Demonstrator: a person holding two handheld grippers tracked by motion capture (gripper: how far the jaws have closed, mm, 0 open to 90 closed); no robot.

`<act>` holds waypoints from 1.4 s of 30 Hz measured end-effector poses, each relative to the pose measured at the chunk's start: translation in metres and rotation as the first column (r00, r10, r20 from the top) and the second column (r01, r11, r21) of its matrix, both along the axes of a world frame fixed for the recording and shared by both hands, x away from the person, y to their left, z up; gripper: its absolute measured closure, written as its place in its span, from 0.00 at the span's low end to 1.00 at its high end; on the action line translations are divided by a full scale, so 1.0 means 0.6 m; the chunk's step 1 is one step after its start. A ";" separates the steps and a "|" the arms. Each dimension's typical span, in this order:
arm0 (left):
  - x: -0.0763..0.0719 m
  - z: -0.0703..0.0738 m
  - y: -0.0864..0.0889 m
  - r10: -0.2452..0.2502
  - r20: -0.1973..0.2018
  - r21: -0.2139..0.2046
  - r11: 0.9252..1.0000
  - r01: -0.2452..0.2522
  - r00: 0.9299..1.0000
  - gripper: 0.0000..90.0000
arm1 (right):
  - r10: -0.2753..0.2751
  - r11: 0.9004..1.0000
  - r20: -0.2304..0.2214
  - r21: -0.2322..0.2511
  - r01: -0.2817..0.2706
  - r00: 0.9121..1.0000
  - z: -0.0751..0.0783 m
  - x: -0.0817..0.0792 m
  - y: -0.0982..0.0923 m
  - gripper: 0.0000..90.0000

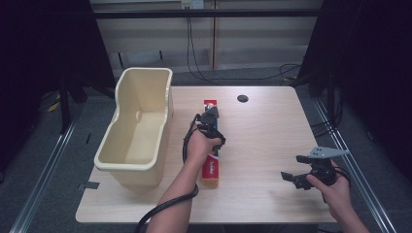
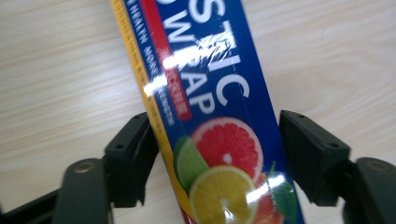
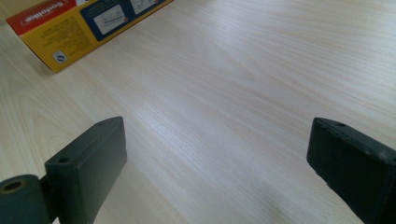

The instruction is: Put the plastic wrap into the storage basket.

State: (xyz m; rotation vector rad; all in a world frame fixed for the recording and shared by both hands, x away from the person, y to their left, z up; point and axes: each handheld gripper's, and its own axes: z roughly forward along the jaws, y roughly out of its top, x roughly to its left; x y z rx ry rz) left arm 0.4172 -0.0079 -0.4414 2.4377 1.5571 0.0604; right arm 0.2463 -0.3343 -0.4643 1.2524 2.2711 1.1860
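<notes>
A long plastic wrap box [image 1: 211, 165] lies flat on the light wooden table [image 1: 262, 141], its length running away from the person, just to the right of a cream plastic tub [image 1: 138, 128] that stands at the table's left edge. The box's near end is yellow-orange and its far end red. The left hand [image 1: 199, 145] holds the left gripper [image 1: 210, 119] down over the middle of the box.

In the left gripper view the box [image 2: 219, 121] runs up between the two black jaws, showing a blue face with white lettering, a red strip, a yellow edge and printed citrus slices. The left-hand jaw sits against the yellow edge and the right-hand jaw is at the blue edge; the jaws are clamped across the box's width, which rests on the table.

The right gripper [image 1: 297, 171] is held by the right hand [image 1: 333, 189] near the table's right front corner, well apart from the box, with a grey three-cornered plate [image 1: 324, 152] on top. In the right gripper view its jaws stand wide apart with only bare tabletop between them, grasping nothing, and the box's yellow end [image 3: 60, 28] shows at the upper left. A small dark round hole [image 1: 242, 98] sits near the far edge of the table.
</notes>
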 end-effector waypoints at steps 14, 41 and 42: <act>0.018 -0.009 0.002 0.004 0.051 -0.040 0.999 -0.002 0.999 0.28 | 0.001 1.000 0.000 -0.001 -0.001 1.000 -0.003 0.002 -0.001 0.05; 0.046 0.012 -0.004 0.101 -0.078 -0.012 0.995 -0.102 0.992 0.45 | -0.001 1.000 -0.001 -0.002 0.001 1.000 -0.002 0.002 -0.004 0.06; 0.045 0.018 -0.004 0.094 -0.089 -0.001 0.996 -0.094 0.992 0.45 | 0.000 1.000 0.000 -0.003 0.000 1.000 -0.002 0.002 -0.003 0.06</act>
